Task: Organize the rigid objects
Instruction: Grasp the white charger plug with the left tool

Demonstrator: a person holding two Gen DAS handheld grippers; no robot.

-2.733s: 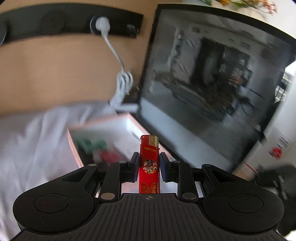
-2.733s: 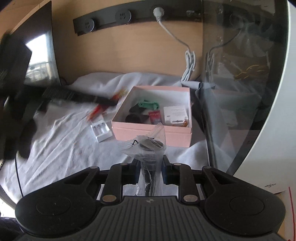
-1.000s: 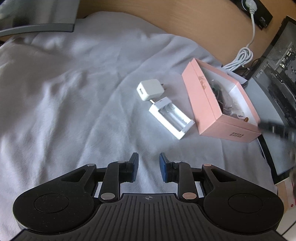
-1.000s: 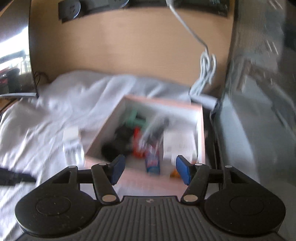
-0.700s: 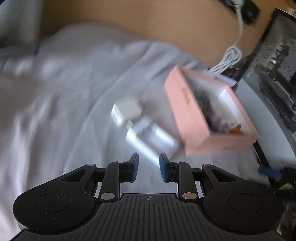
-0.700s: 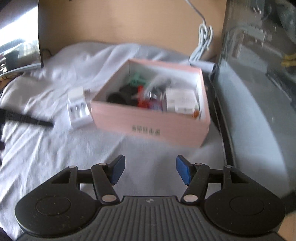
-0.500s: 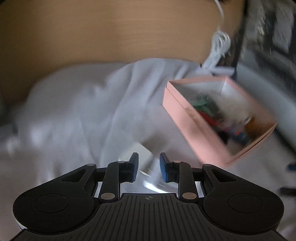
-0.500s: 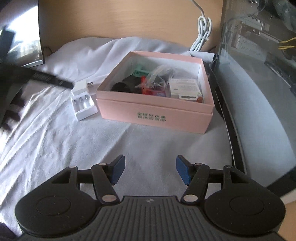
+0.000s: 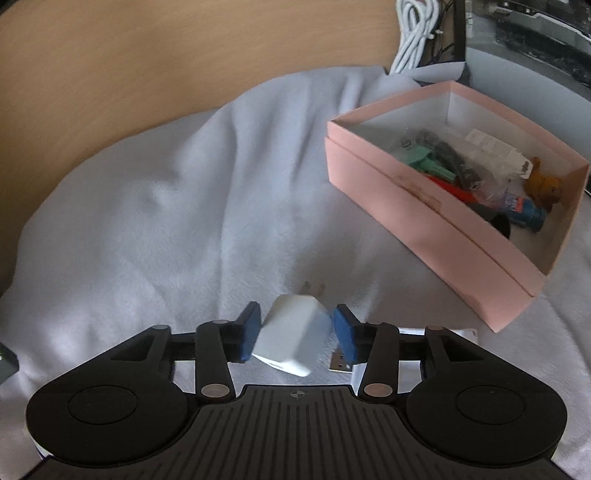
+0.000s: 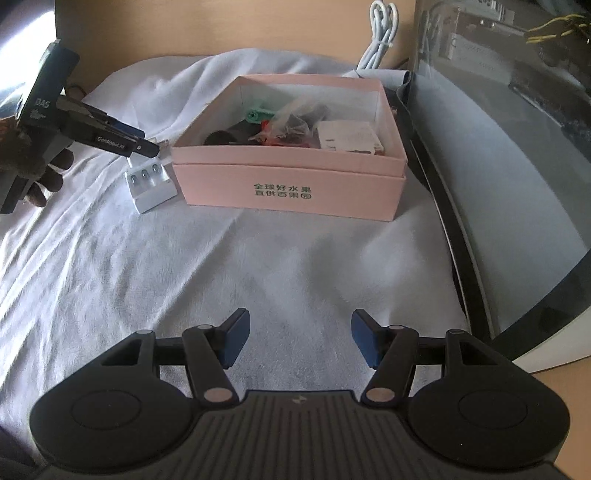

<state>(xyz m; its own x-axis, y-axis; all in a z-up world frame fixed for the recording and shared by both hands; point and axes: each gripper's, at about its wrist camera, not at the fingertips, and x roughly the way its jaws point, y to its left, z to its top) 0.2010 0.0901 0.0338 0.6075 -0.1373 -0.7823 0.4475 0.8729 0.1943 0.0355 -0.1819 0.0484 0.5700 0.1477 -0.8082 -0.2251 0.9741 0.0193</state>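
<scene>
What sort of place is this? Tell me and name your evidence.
Probably a desk at home or in an office: a glass-sided computer case, a coiled white cable against a wooden back panel, and a white cloth spread underneath.

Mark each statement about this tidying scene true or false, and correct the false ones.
1. The pink box has its lid on. False: it is open, with items inside.
2. A white plug adapter sits between the fingers of the left gripper. True; its jaws are opening.
3. The right gripper holds a lighter. False: it is open and empty.
4. A white battery charger lies on the cloth beside the box. True.
5. The cloth is dark green. False: it is white.
</scene>
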